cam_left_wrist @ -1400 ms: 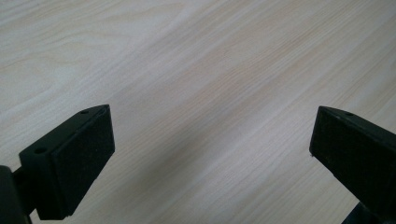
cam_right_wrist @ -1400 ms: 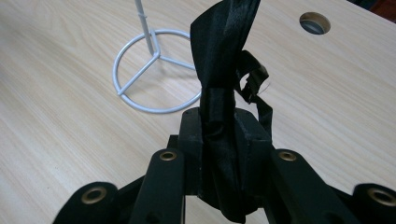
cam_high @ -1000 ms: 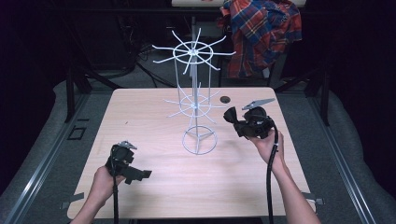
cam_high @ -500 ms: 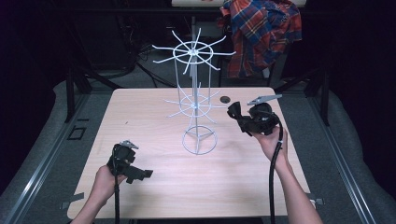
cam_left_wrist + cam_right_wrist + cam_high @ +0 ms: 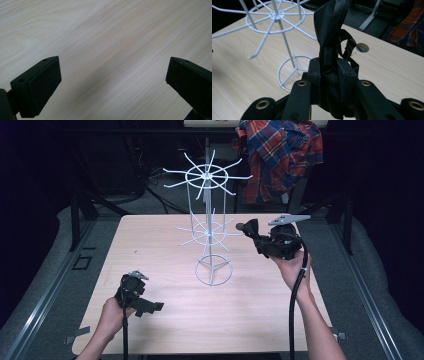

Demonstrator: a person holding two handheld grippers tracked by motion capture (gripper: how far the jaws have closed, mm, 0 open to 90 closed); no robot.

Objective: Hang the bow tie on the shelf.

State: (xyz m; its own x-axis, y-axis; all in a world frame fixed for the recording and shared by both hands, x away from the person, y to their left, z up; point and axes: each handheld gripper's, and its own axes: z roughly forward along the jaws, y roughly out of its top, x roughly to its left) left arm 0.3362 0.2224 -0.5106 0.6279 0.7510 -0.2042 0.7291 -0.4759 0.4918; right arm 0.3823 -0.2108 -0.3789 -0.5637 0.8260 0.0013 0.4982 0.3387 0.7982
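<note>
Between the closed jaws of our right gripper (image 5: 329, 75) sits a glossy black ribbon bow (image 5: 332, 32), pinched at its knot and raised beside the white wire rack (image 5: 207, 227). We judge the hanging step is in hand; next we must thread its thin loop over a slim prong. Our left gripper (image 5: 112, 82) rests spread wide and empty over the pale wood-grain table (image 5: 150, 235).

**A recording room, not a home**

A bare wooden table (image 5: 150, 245) stands alone in a dark room on grey floor mats (image 5: 50, 285). Metal frame legs (image 5: 75, 220) and loose cables (image 5: 150, 185) surround it. A plaid shirt (image 5: 282, 155) hangs behind.
</note>
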